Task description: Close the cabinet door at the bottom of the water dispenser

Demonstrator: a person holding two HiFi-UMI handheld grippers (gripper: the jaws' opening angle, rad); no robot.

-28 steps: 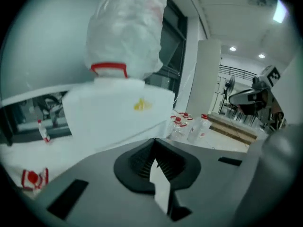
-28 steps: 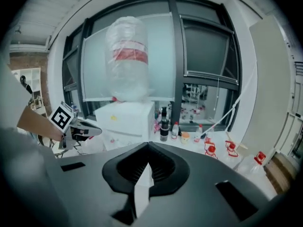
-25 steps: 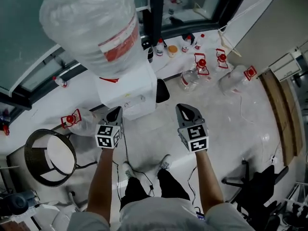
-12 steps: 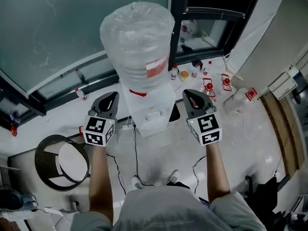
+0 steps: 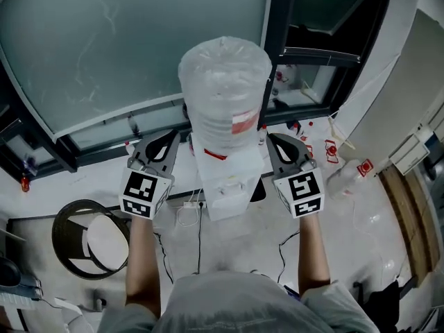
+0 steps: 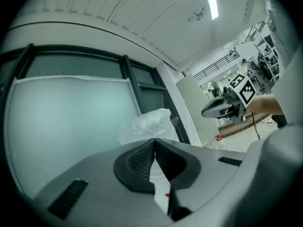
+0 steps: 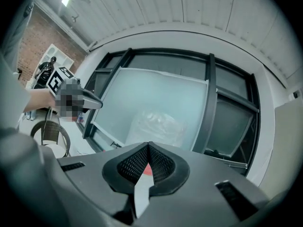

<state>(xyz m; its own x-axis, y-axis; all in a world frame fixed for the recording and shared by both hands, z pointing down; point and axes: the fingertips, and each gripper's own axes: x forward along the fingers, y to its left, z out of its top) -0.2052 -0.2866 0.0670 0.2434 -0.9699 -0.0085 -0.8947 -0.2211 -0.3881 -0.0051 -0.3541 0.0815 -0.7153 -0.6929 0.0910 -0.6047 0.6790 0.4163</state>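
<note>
Head view: water dispenser (image 5: 225,189) sits between left gripper (image 5: 168,139) and right gripper (image 5: 276,143), equally near. Its cabinet door is hidden, I'd say well below both.
Left gripper view: jaws closed, empty, bottle (image 6: 144,126) ahead.
Right gripper view: same, bottle (image 7: 156,124) ahead.

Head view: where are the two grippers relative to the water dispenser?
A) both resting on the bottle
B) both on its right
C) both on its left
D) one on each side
D: the left gripper is left of the water dispenser, and the right gripper is right of it.
</note>
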